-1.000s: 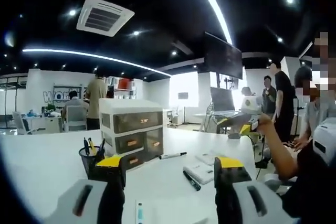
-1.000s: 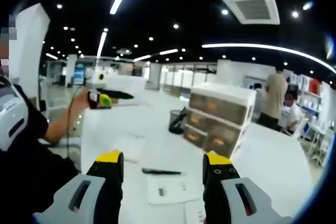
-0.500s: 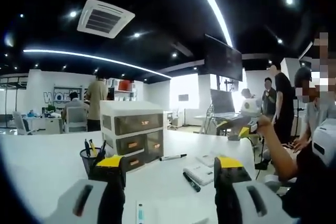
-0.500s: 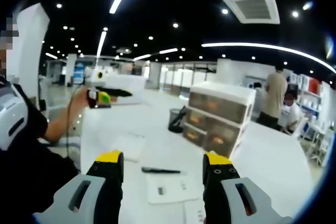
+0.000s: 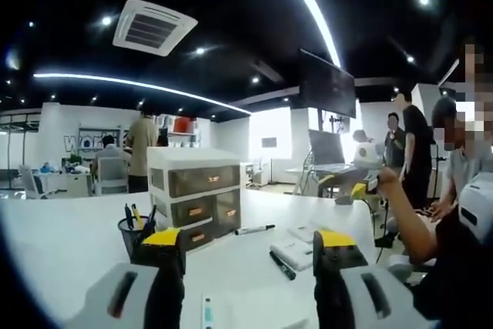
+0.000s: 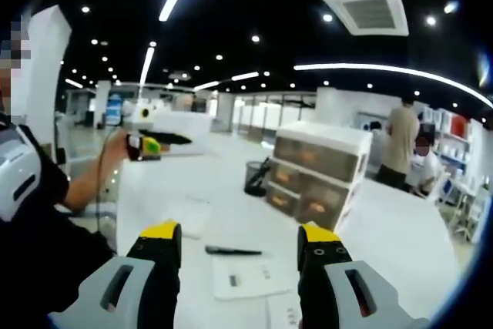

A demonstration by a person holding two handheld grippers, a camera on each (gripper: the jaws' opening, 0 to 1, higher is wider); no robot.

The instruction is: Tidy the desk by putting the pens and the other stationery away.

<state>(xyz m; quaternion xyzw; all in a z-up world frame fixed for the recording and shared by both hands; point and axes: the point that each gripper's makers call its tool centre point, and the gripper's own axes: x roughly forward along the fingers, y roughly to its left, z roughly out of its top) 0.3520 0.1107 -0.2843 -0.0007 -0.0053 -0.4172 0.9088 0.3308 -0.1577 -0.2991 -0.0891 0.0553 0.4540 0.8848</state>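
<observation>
spreading across both views, a white tabletop (image 5: 69, 236) carried everything. on it stood a white drawer unit (image 5: 194, 194) with three smoky translucent drawers, at 11 o'clock from the left gripper (image 5: 248, 246) in the left gripper view and at 2 o'clock from the right gripper (image 6: 239, 240) in the right gripper view. a black mesh pen cup (image 5: 135, 234), with a few pens standing in it, sat just beside the unit's front corner, right above the left gripper's left jaw; in the right gripper view the same cup (image 6: 256, 177) stood at 12 o'clock, touching or nearly touching the unit.

a white notepad (image 5: 294, 252) lay at 1 o'clock between the left jaws, with a black pen (image 5: 281, 265) just beside its near edge. a black-capped marker (image 5: 253, 229) lay near the drawer unit, at 12 o'clock. a small white pen-like item with a blue mark (image 5: 206, 313) lay low between the left jaws, at 7 o'clock. in the right gripper view a black pen (image 6: 233, 250) lay between the jaws, just above a white sheet of paper (image 6: 245, 276).

both grippers hung above the tabletop with yellow-tipped jaws wide apart and nothing between them. a person's hand (image 6: 122, 150) at 10 o'clock held a yellow and black tool. people stood in the office behind.
</observation>
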